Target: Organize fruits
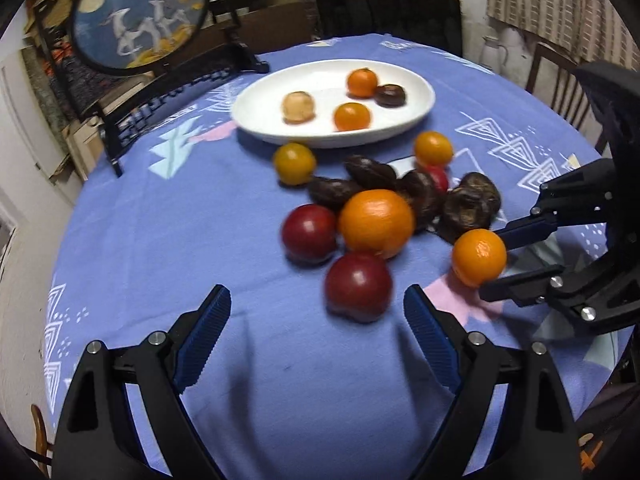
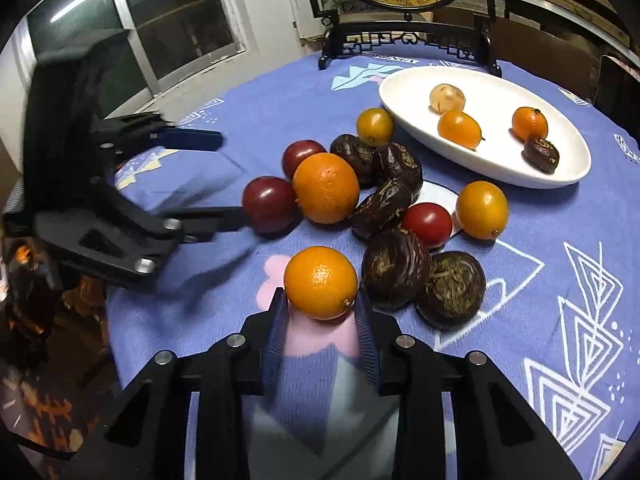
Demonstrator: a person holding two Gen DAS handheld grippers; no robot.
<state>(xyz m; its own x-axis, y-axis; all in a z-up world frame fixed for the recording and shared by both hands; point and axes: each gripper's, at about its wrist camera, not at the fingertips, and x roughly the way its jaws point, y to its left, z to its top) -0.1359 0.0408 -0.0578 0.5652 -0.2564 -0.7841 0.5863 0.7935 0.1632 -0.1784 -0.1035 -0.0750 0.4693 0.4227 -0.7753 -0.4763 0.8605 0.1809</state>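
A heap of fruit lies on the blue tablecloth: a big orange (image 1: 376, 222) (image 2: 325, 187), two dark red plums (image 1: 358, 285) (image 1: 309, 233), dark brown wrinkled fruits (image 2: 397, 268) and yellow-orange small fruits (image 1: 294, 162). A white oval plate (image 1: 416, 98) (image 2: 404, 96) holds several small fruits. My right gripper (image 2: 322, 305) (image 1: 493, 262) is shut on a small orange (image 2: 321, 282) (image 1: 479, 257) at the heap's near edge. My left gripper (image 1: 318, 306) (image 2: 230, 178) is open, with the near plum between its fingertips.
A round painted screen on a dark carved stand (image 1: 138, 16) (image 2: 408, 36) stands behind the plate. Chairs (image 1: 392, 16) ring the far side of the table. A window (image 2: 132, 28) is at left in the right wrist view.
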